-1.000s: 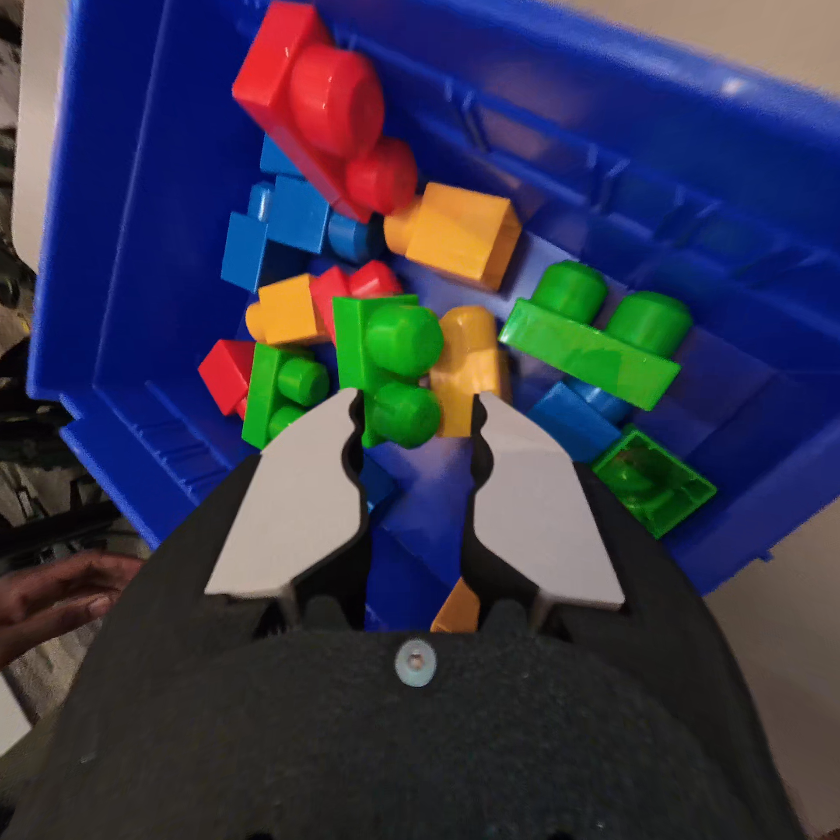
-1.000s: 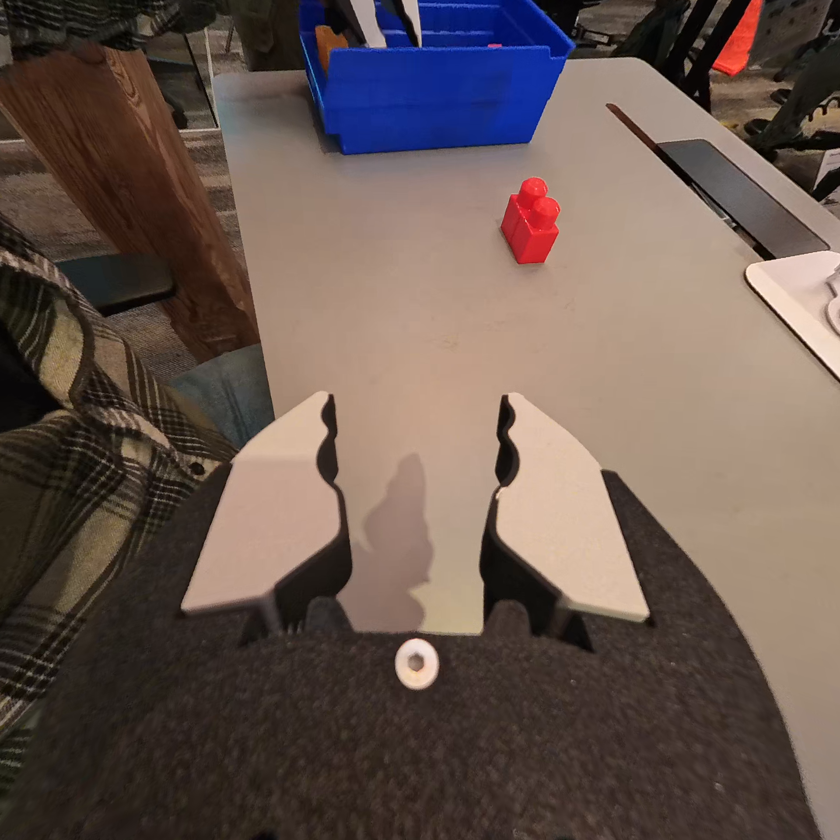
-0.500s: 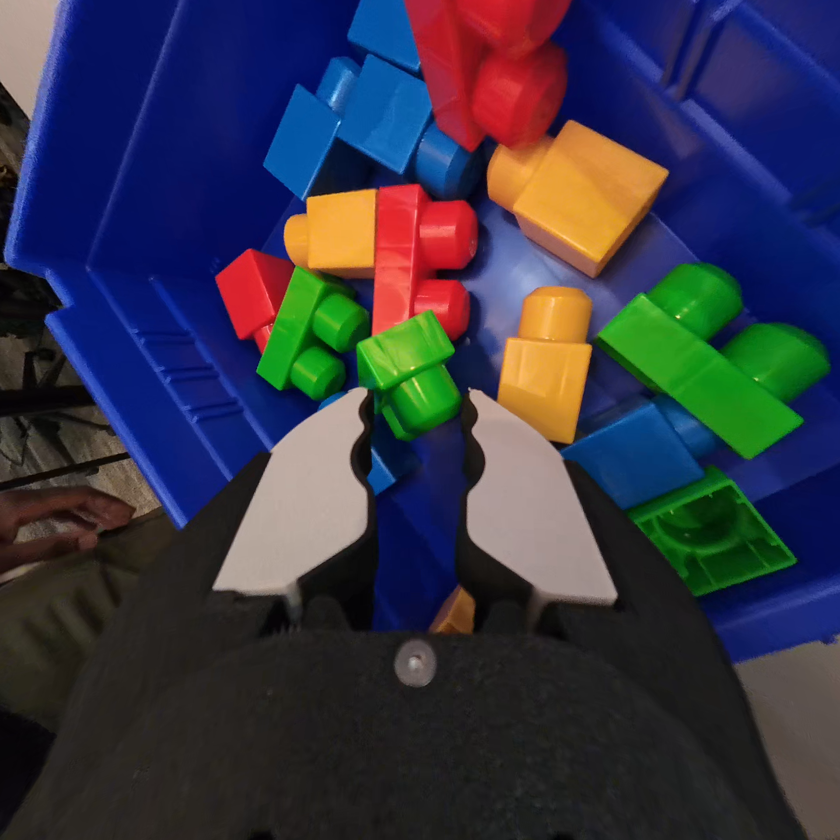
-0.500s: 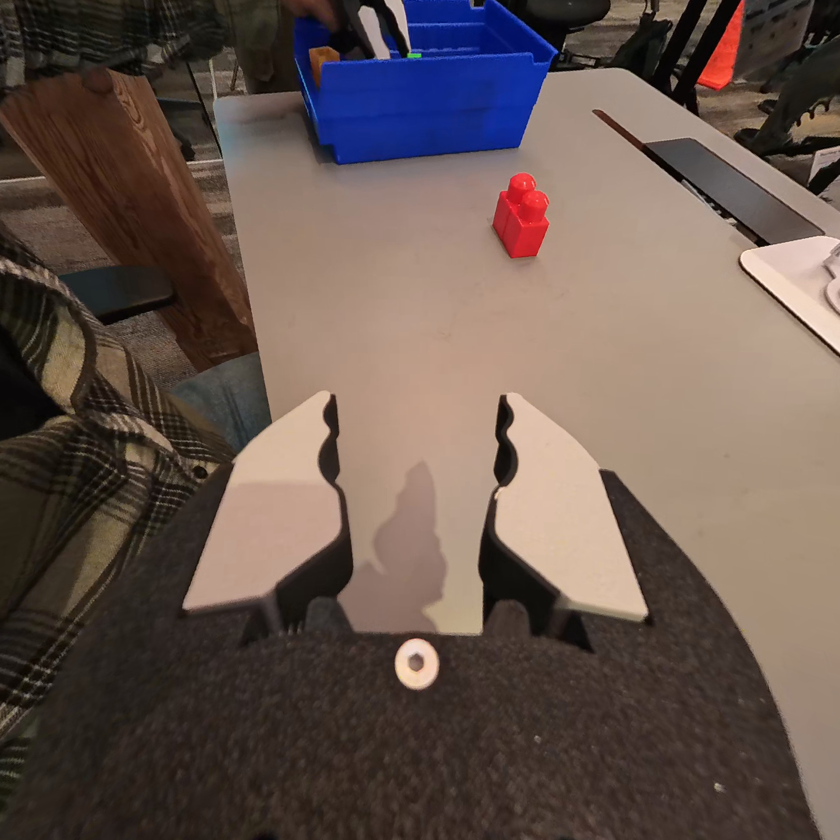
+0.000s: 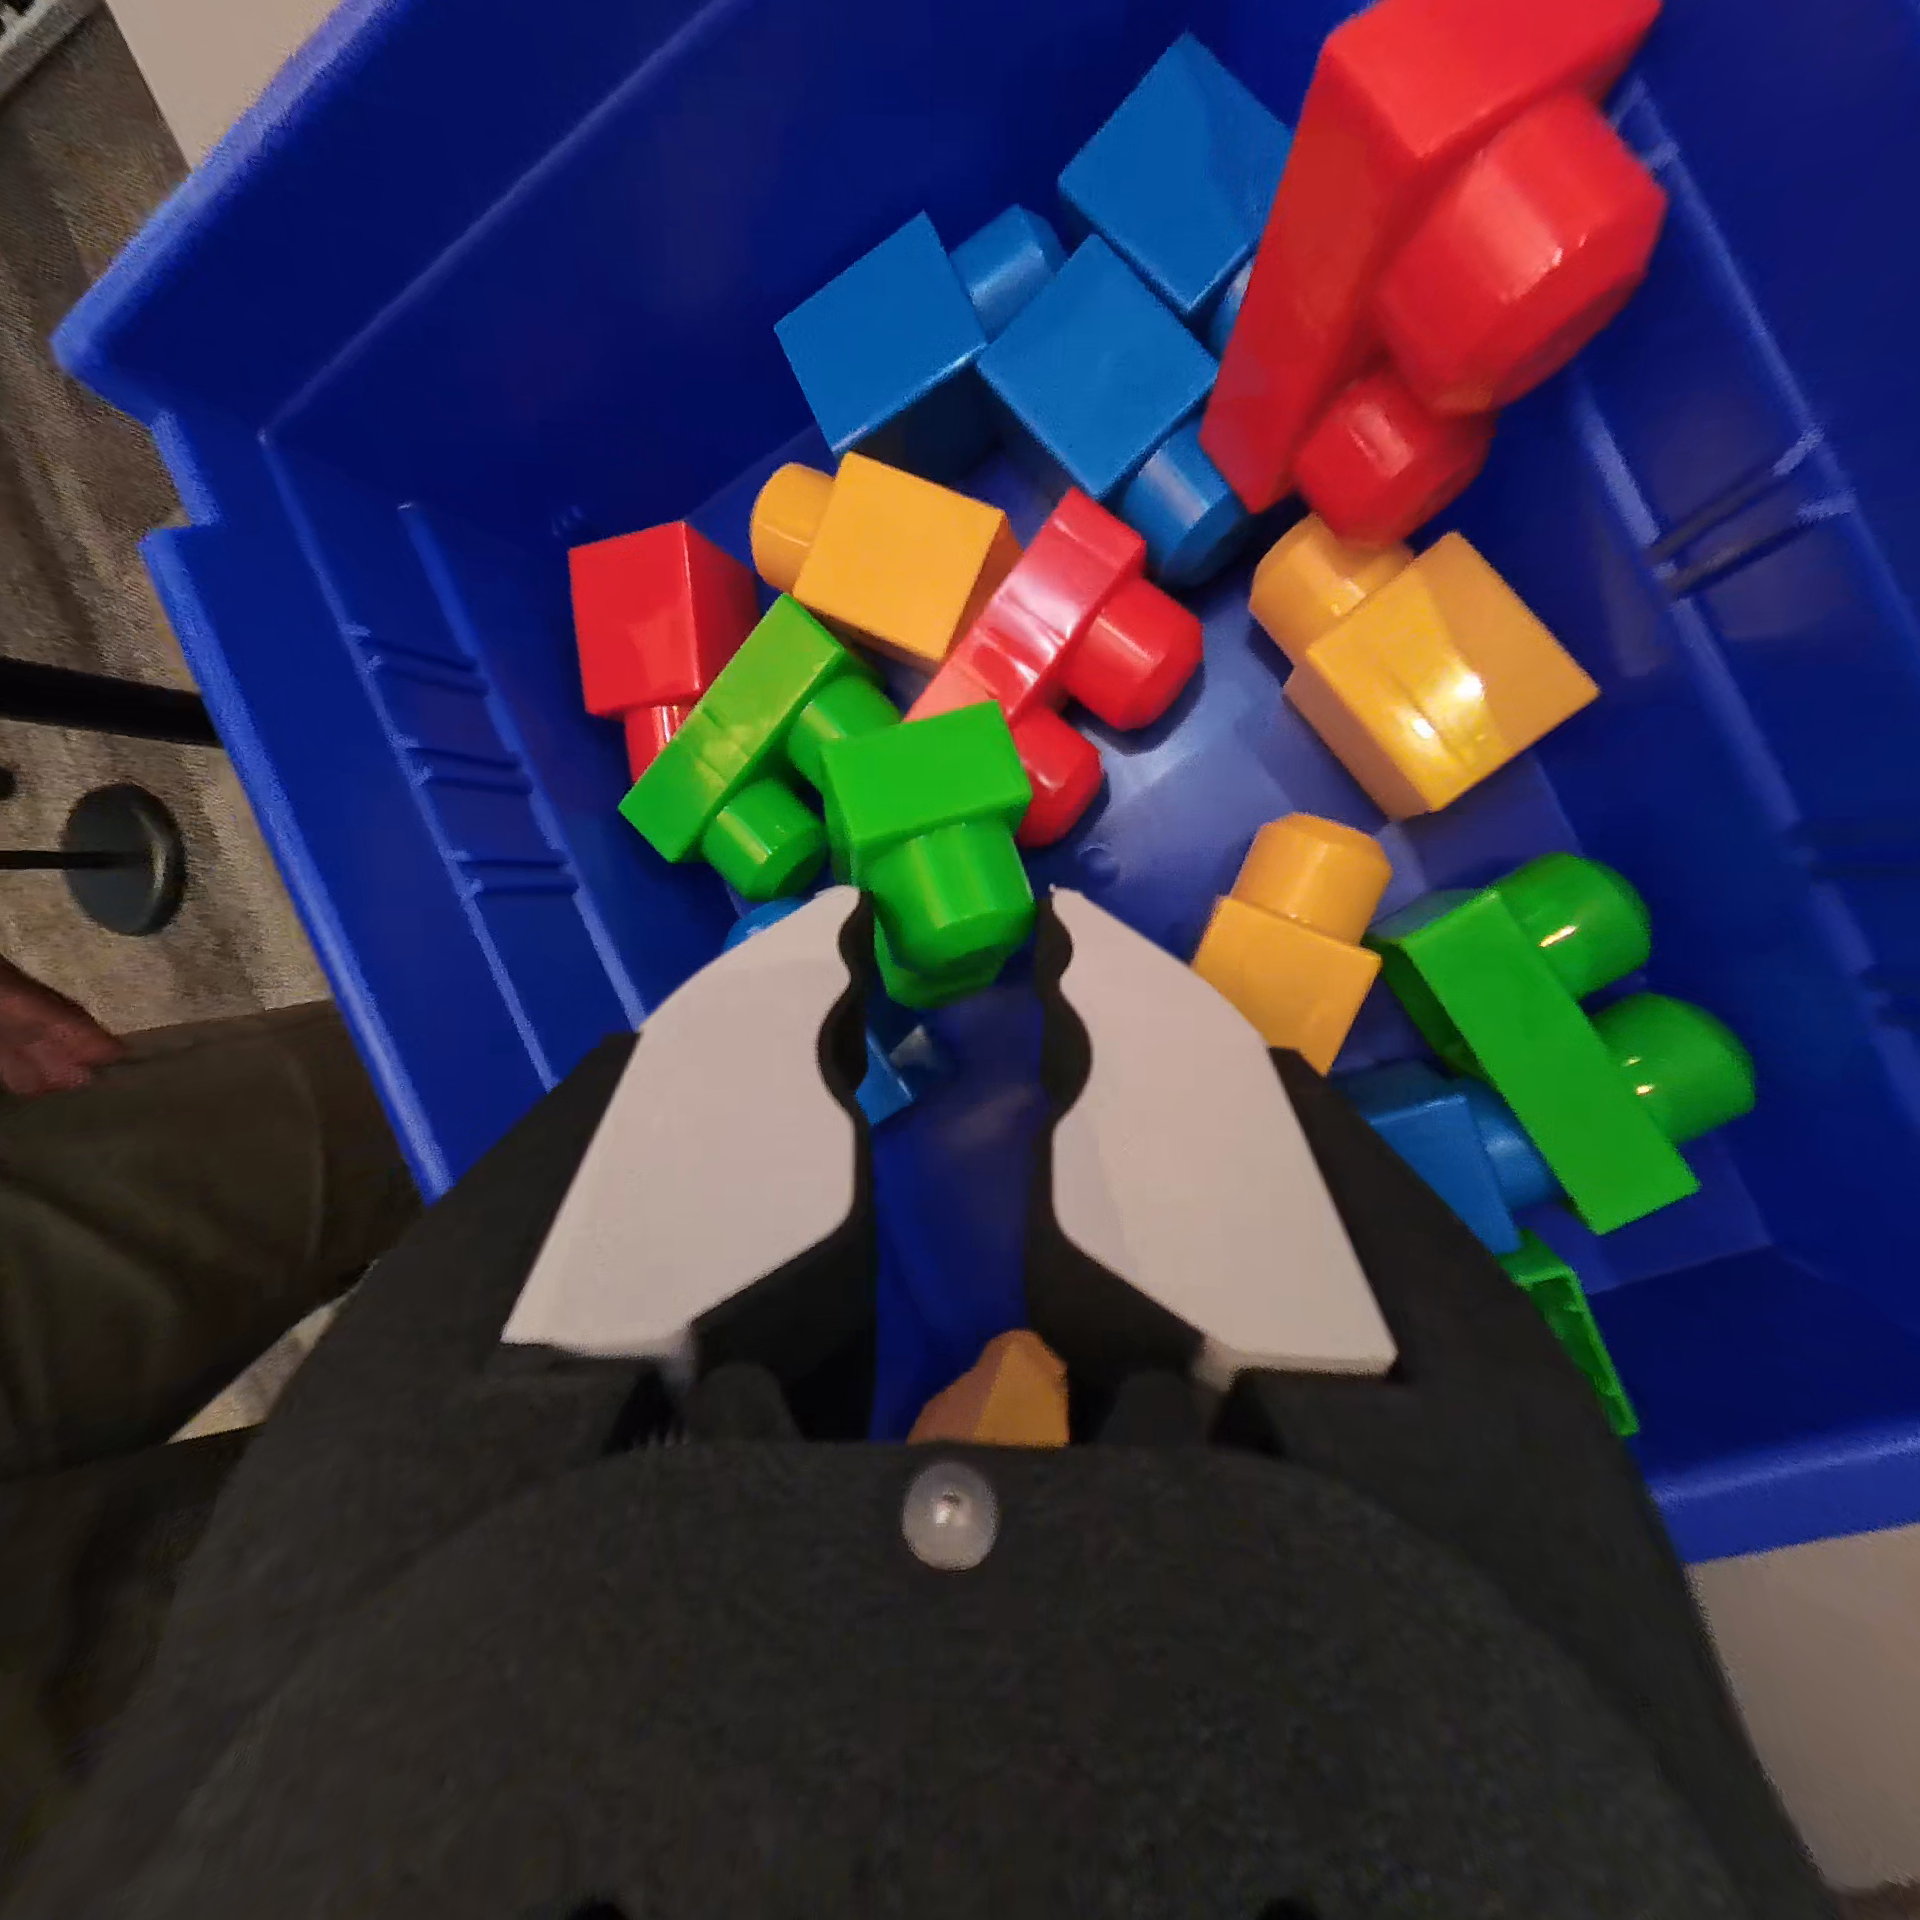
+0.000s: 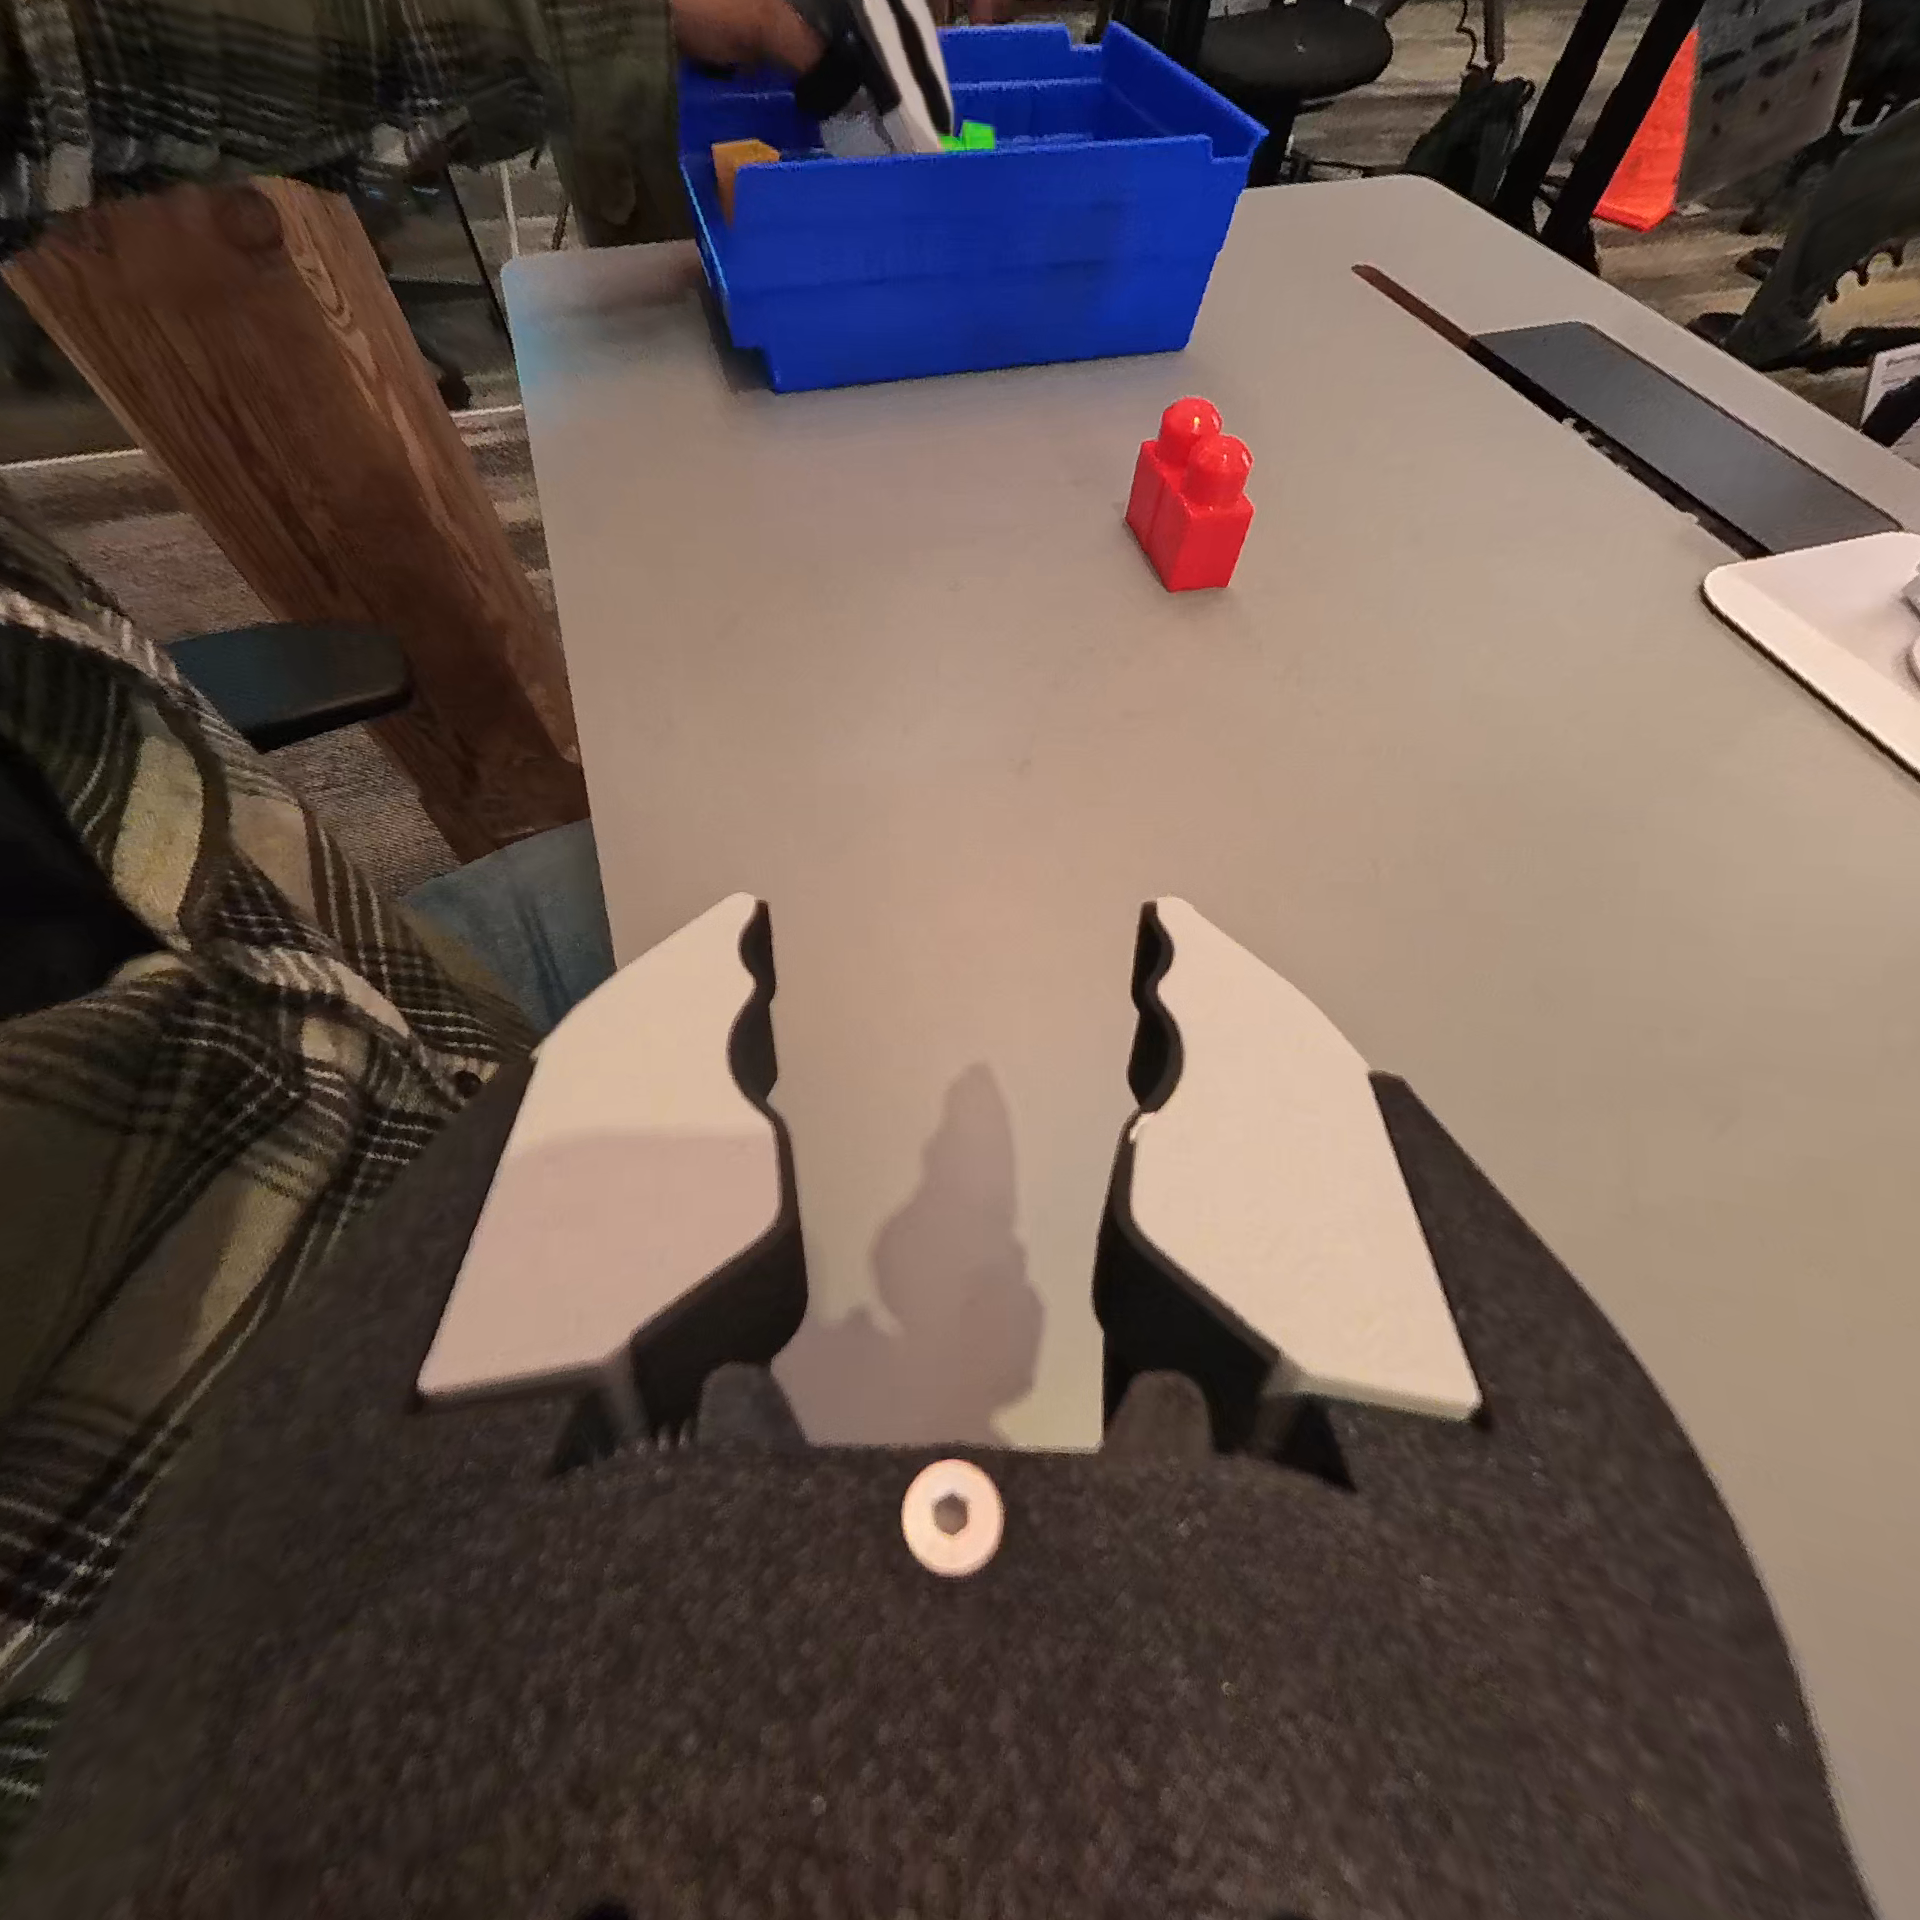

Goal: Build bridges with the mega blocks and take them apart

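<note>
In the left wrist view, the left gripper [image 5: 945,920] reaches into the blue bin [image 5: 343,499], which holds loose mega blocks in red, orange, green and blue. Its fingers are drawn close around the studs of a small green block [image 5: 925,842], one tip on each side of the studs, while the block's square base sticks out just past the tips. The block looks held clear of the pile. Just left of it lies a green two-stud block [image 5: 727,748]; to its right an orange single-stud block [image 5: 1294,940] rests on the bin floor.

In the right wrist view, the right gripper [image 6: 951,925] hangs over the grey table [image 6: 935,727] with its fingers spread wide and nothing between them. A red two-stud block [image 6: 1192,499] stands upright well ahead and right of the tips, near the bin.
</note>
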A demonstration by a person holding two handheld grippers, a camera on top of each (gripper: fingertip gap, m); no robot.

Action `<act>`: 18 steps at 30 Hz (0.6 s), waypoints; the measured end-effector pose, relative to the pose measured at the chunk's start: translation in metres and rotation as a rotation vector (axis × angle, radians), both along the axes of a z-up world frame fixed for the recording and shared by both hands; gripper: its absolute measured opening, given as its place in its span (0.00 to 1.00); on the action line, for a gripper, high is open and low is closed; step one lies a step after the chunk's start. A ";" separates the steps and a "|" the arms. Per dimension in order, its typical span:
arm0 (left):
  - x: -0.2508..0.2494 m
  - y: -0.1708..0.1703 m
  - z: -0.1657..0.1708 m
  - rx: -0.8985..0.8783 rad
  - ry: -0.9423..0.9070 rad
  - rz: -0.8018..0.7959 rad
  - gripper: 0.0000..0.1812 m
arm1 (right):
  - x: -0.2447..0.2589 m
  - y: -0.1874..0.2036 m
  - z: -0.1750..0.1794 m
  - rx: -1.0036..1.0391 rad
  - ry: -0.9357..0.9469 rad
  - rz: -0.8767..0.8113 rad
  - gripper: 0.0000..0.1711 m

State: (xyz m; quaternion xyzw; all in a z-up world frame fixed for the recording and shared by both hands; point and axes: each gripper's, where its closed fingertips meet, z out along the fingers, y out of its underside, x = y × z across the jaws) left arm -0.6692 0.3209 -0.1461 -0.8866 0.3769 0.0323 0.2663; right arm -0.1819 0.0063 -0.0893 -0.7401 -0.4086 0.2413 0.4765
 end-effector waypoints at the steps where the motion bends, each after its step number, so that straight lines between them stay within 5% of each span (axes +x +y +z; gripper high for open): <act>1: 0.001 0.000 0.003 -0.004 -0.008 0.010 0.16 | 0.000 0.000 -0.001 0.001 0.002 0.003 0.39; 8: 0.013 -0.004 0.050 -0.014 -0.041 -0.001 0.16 | 0.007 -0.006 -0.003 0.000 0.024 0.000 0.38; 18: 0.110 -0.031 0.112 -0.144 0.180 -0.356 0.16 | 0.021 -0.017 -0.004 0.013 0.043 -0.011 0.37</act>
